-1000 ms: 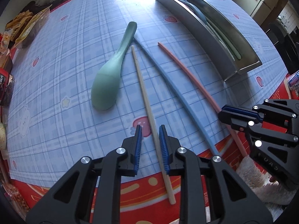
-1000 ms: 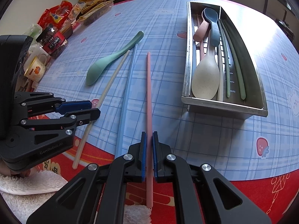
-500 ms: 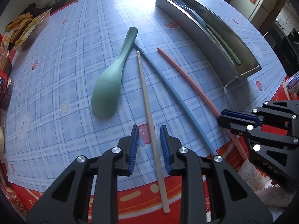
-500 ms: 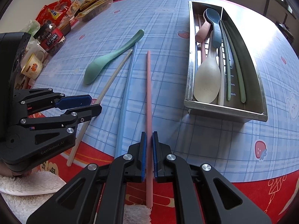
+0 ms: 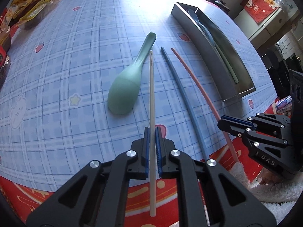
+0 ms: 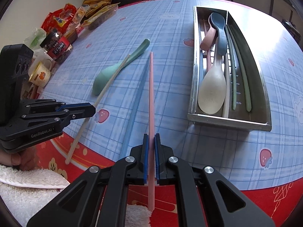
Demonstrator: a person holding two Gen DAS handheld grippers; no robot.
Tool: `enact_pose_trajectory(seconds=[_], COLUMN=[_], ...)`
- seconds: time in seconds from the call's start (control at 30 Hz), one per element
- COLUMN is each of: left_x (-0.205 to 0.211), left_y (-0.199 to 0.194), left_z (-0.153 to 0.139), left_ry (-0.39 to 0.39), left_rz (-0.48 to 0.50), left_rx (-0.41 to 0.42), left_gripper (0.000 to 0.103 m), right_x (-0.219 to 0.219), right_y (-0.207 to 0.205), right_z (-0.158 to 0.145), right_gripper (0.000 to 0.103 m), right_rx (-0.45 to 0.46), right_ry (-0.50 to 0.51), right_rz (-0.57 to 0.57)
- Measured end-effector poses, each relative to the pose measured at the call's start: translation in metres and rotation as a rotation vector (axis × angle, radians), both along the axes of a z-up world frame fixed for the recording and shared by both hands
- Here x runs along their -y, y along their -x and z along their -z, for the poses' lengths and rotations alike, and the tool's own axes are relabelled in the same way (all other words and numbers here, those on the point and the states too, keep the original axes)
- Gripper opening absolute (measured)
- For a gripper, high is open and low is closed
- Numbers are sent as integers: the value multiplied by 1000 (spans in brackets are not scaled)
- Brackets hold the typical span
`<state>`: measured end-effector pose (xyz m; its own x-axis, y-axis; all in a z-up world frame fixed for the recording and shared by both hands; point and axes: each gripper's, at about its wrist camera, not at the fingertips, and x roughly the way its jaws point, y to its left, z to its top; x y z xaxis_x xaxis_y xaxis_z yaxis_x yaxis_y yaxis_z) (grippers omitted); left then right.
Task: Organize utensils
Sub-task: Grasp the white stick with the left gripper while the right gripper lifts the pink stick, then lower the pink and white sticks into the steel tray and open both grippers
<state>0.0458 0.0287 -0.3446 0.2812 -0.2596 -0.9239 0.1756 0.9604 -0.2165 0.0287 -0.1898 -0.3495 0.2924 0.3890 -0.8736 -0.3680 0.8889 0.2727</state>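
Observation:
The jaws of my left gripper [image 5: 152,130] are closing on a cream chopstick [image 5: 151,87], and the pads press its sides near its lower third. In the right wrist view the cream chopstick [image 6: 108,85] crosses in front of the green rice spoon [image 6: 102,81]. My right gripper [image 6: 151,138] is shut on a pink chopstick [image 6: 151,94] that points away over the tablecloth. A blue chopstick [image 5: 181,90] lies flat between the two held ones. The steel tray [image 6: 227,120] at the right holds spoons and several chopsticks.
Snack bags, a jar [image 6: 56,45] and a small cup [image 6: 39,73] crowd the table's far left edge. A white towel [image 6: 28,185] lies at the near edge under a person's hand. The blue checked cloth [image 5: 56,75] covers the table's middle.
My left gripper moved in over the cream chopstick and closed on it; the chopstick now runs straight between the pads. The right gripper stayed still, holding the pink chopstick.

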Motion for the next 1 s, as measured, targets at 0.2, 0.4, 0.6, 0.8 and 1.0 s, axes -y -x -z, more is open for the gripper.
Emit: enact_pose_trajectory(seconds=[0.2,0.4,0.6,0.8,1.0], left_x=[-14,-26,-32,-12,23], left_y=[7,4,-2,-18,-40], left_z=[-22,-44,-59,-70,-83], left_ry=[23,75,147,172,196], left_rz=[-26,-85,-147,-132,-94], left_rx=[41,56,33,25,40], left_gripper=[10,10,10,10,10], right_x=[0,4,24,53,79], right_y=[-3,-5,-10,-18,-30], right_z=[-18,-27,-34,-39,-43], right_gripper=[6,6,6,6,6], right_rx=[58,82,96,95,96], right_ry=[-36,-50,-97,-145,-161], right_rz=[-12,0,69,160,241])
